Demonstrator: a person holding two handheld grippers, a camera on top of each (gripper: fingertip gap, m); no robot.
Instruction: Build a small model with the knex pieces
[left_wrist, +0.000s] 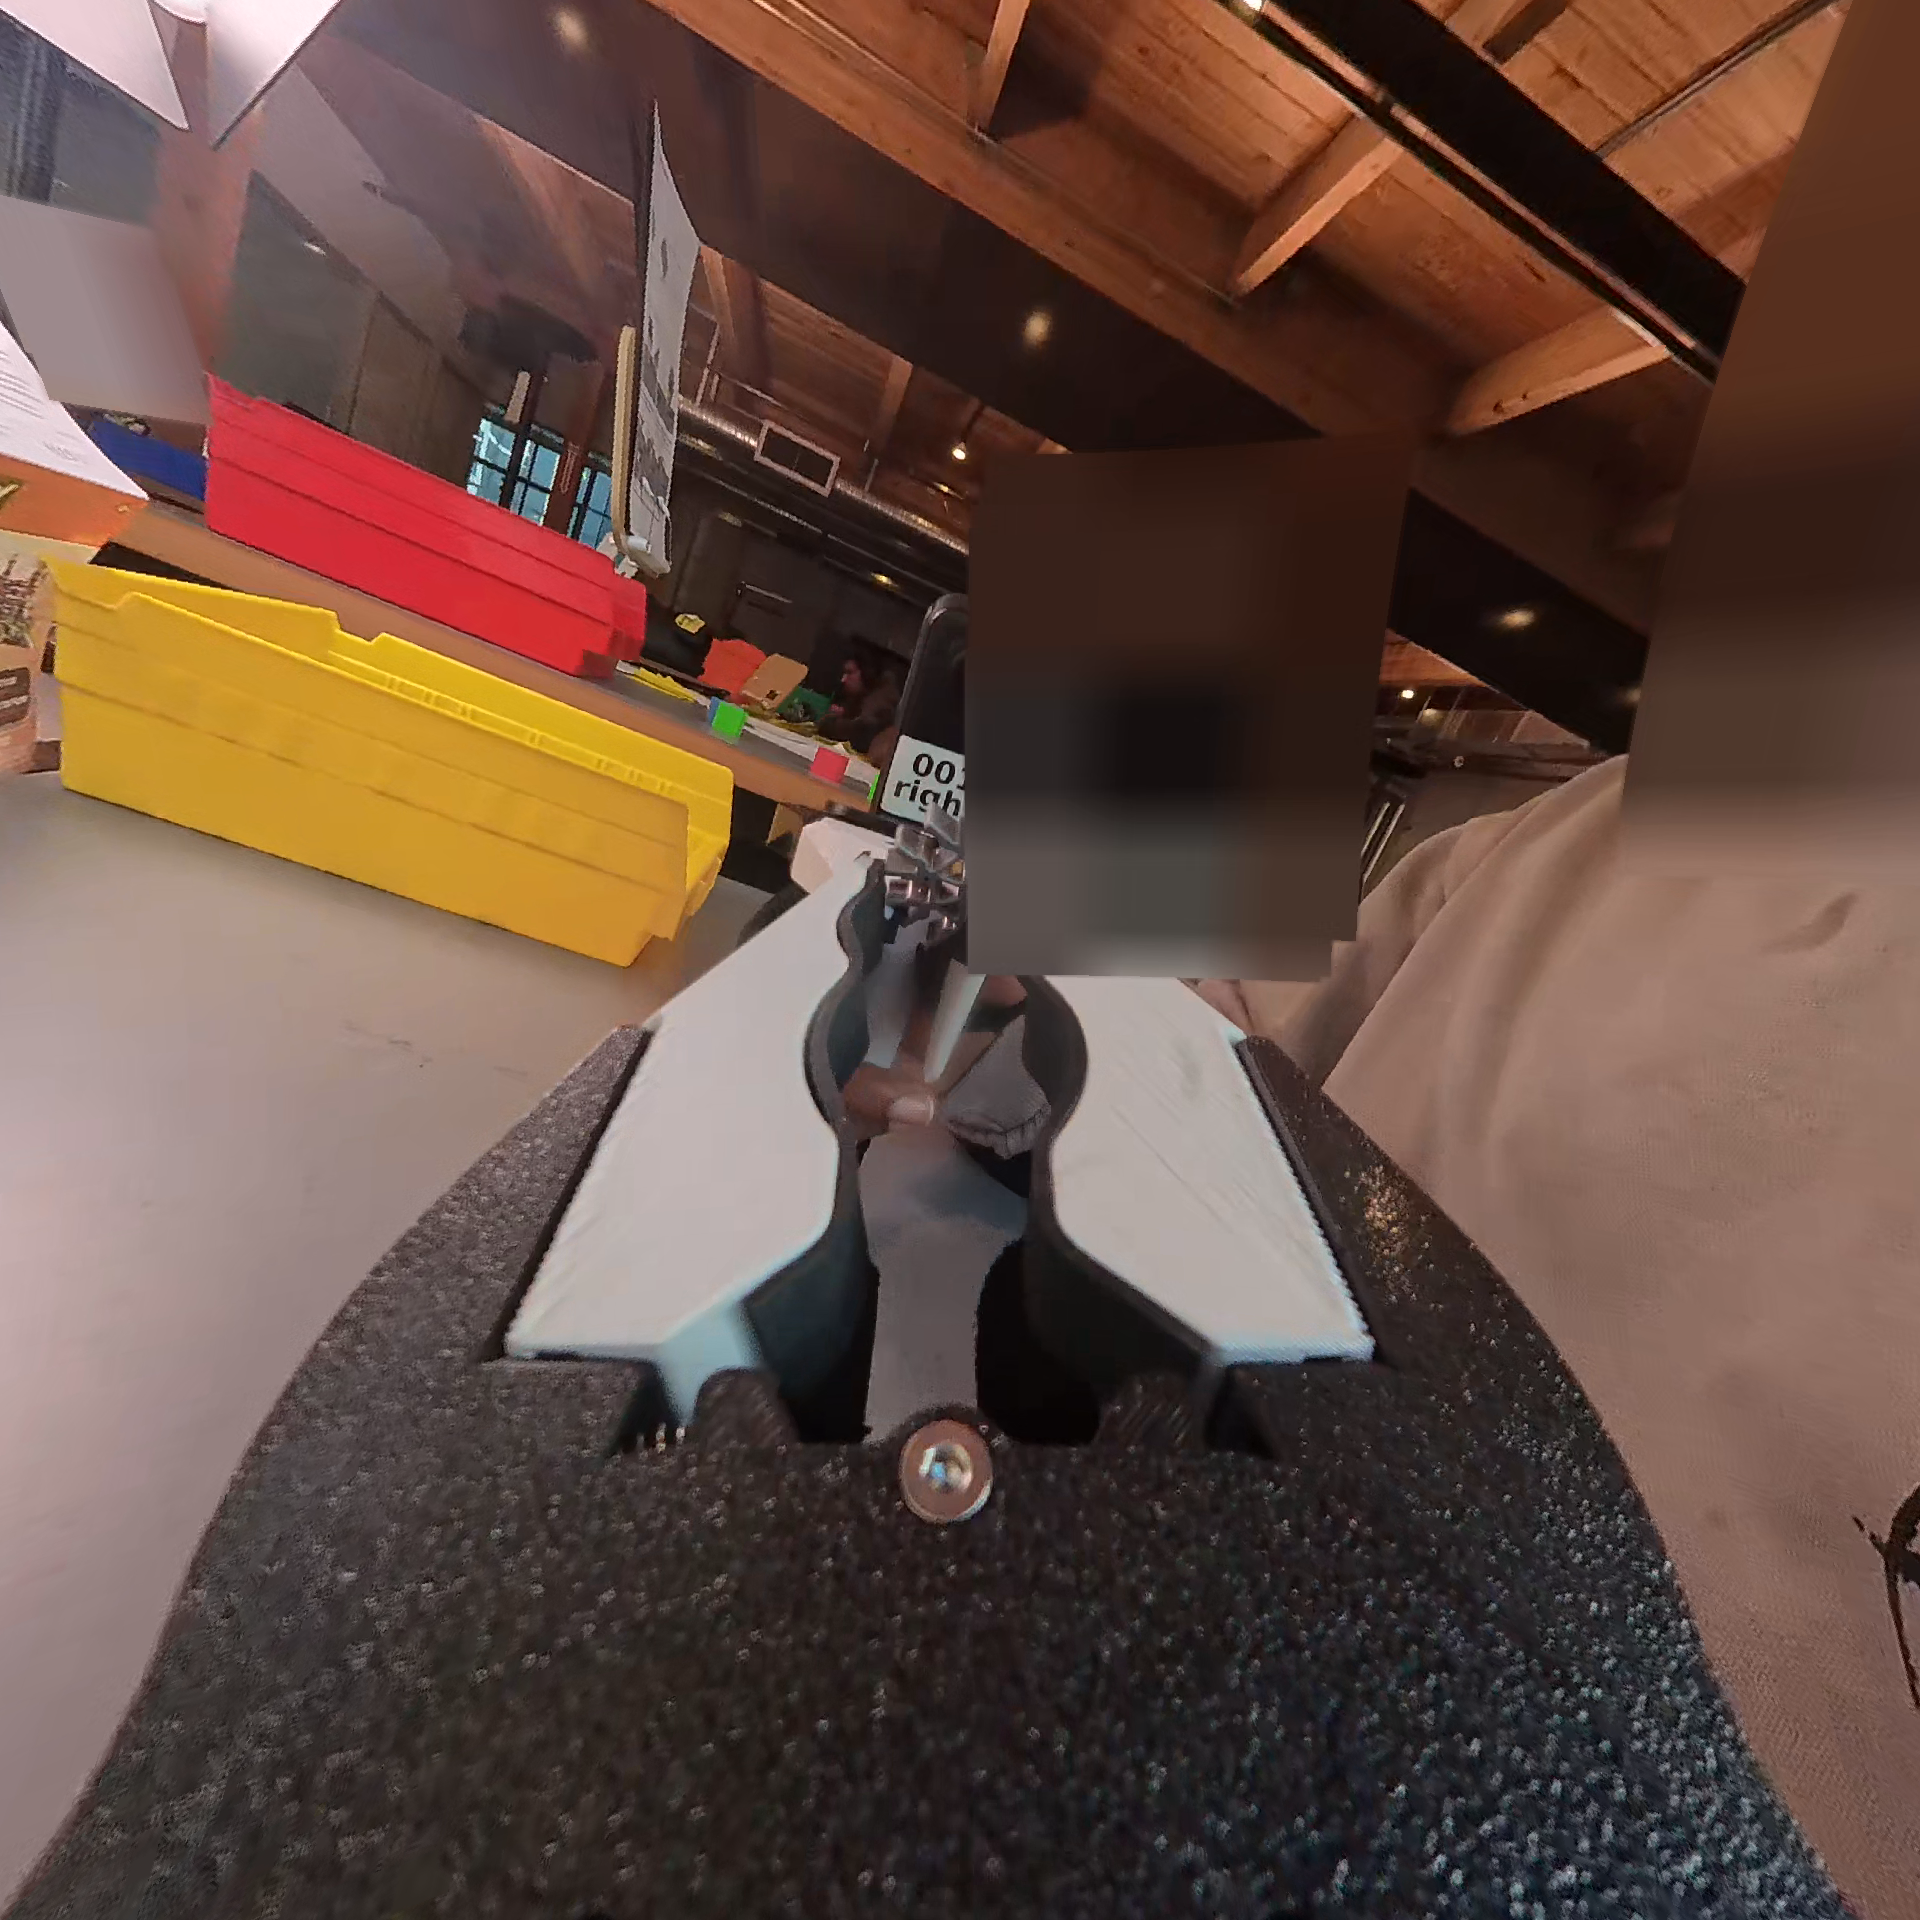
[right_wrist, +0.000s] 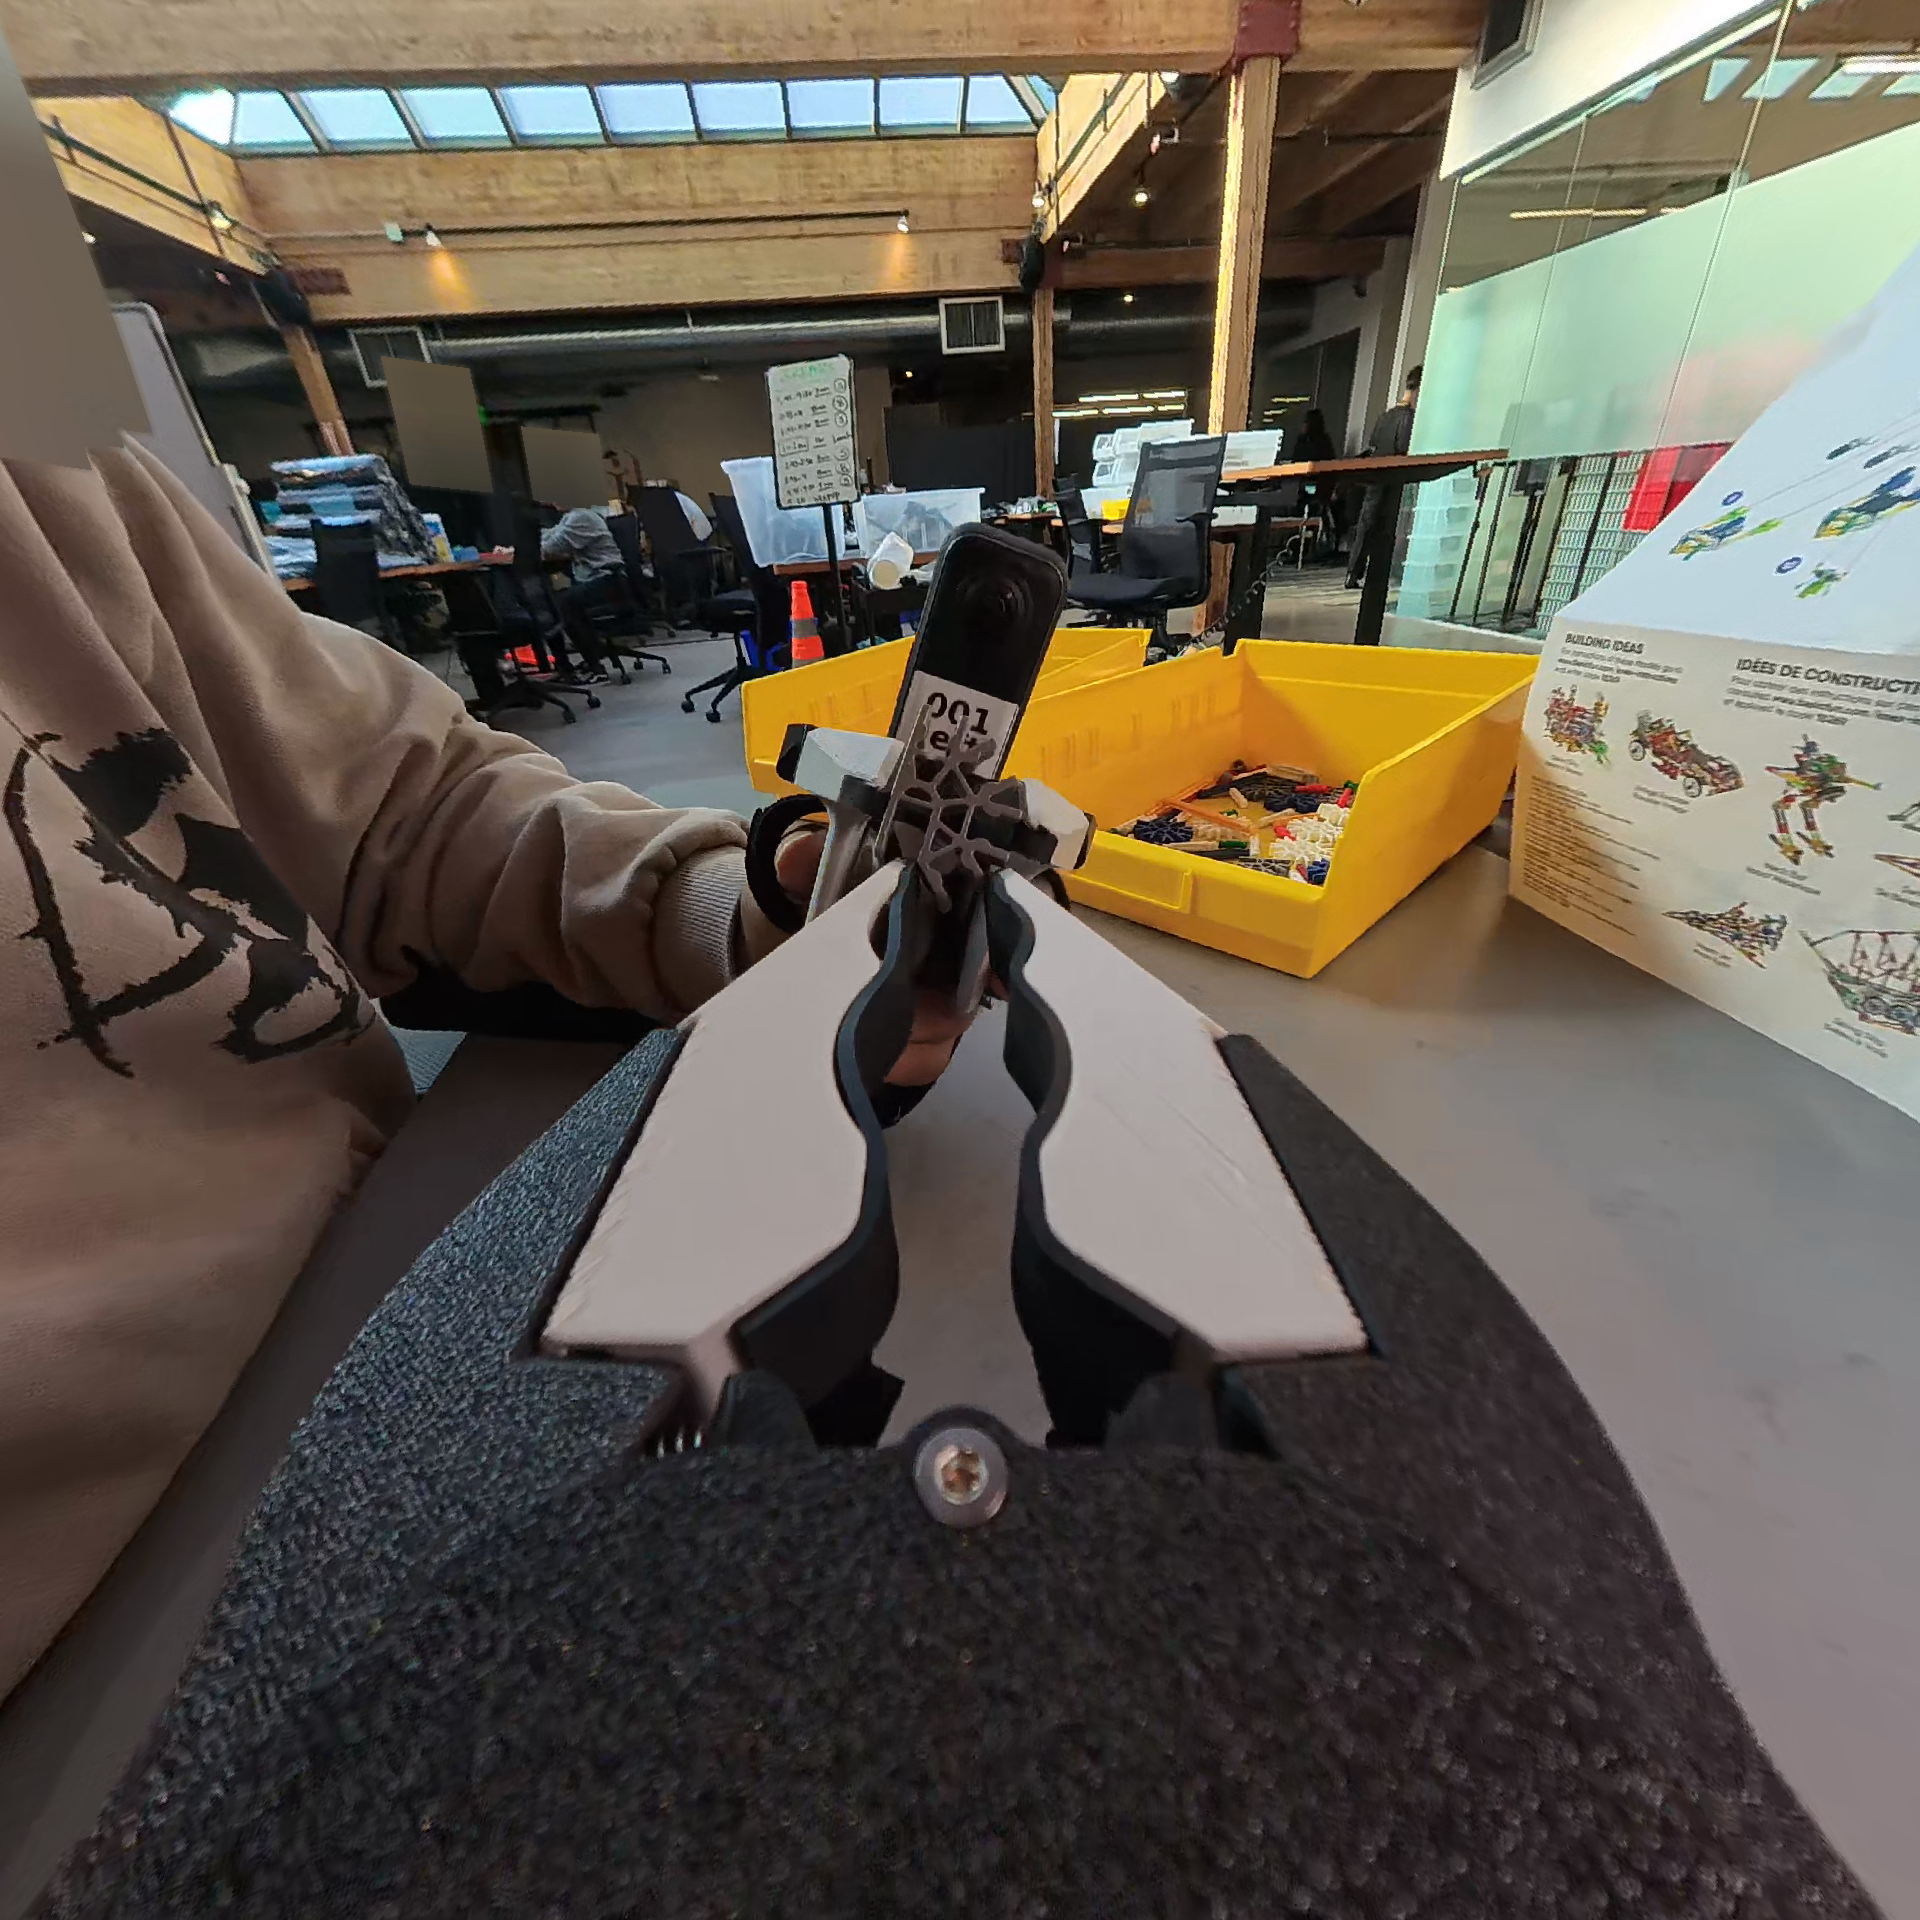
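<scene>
Right fingers (right_wrist: 940, 883): closed narrow on a grey snowflake connector (right_wrist: 951, 816), held above the grey table (right_wrist: 1455, 1195).
Left fingers (left_wrist: 904, 904): tips nearly together around the same connector (left_wrist: 920, 883), though a blur hides the grip.
Yellow bin (right_wrist: 1278, 862): 2 o'clock of the connector, holding loose construction pieces (right_wrist: 1247, 810).
Printed box (right_wrist: 1714, 790): 3 o'clock.

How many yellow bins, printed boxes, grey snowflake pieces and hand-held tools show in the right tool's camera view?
Yellow bins: 2 (front bin, back bin)
Printed box: 1
Grey snowflake piece: 1
Tools: 2 (right tool, left tool)
Total: 6
</scene>
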